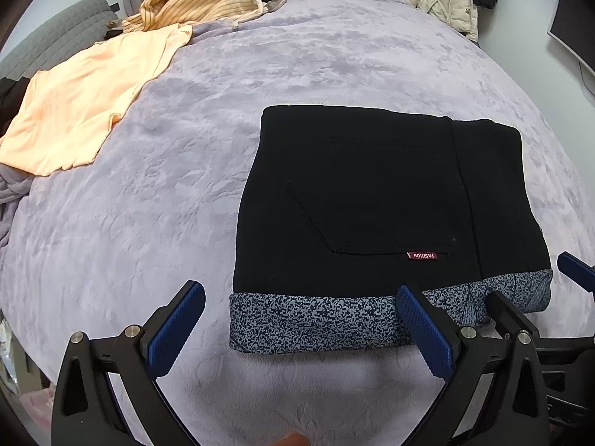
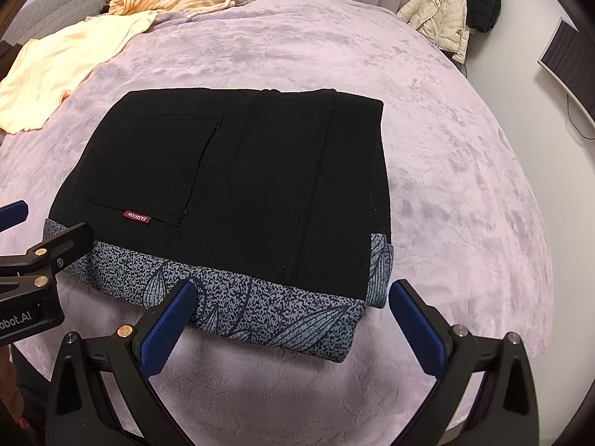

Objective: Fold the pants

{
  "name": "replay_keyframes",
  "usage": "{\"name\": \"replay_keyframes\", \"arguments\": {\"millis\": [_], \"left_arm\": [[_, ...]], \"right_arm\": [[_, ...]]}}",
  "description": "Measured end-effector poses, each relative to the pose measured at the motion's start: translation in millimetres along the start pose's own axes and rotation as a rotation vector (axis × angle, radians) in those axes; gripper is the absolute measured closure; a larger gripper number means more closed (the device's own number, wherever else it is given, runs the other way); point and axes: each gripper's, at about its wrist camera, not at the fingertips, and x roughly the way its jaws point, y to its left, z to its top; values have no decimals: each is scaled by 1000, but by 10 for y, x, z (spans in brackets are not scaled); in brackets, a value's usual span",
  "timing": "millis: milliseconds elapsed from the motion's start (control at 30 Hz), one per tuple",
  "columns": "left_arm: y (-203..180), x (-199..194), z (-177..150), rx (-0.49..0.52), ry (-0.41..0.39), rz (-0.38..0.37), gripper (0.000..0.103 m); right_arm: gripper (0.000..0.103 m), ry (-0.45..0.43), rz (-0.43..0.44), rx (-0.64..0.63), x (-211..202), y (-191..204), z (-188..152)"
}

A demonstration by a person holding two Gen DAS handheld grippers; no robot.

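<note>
The black pants (image 1: pixel 372 193) lie folded into a flat rectangle on the purple bed cover, with a speckled grey-blue lining band along the near edge and a red "FASHION" tag (image 1: pixel 422 255). They also show in the right wrist view (image 2: pixel 241 186). My left gripper (image 1: pixel 301 297) is open and empty, just in front of the near left edge of the pants. My right gripper (image 2: pixel 293 297) is open and empty, its fingers to either side of the near right corner. Each gripper shows at the edge of the other's view.
The purple fleece bed cover (image 1: pixel 148 223) spreads all around. A peach shirt (image 1: pixel 81 104) and a striped tan garment (image 1: pixel 200 3) lie at the far left. A cream jacket (image 2: pixel 442 18) hangs beyond the bed's far right. A monitor (image 2: pixel 569 63) stands at the right.
</note>
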Motion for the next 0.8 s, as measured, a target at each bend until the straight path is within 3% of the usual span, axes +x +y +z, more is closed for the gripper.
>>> {"name": "replay_keyframes", "arguments": {"millis": [800], "left_arm": [[-36, -91, -24, -3, -11, 5, 0]], "right_arm": [[0, -40, -3, -61, -111, 78, 51]]}}
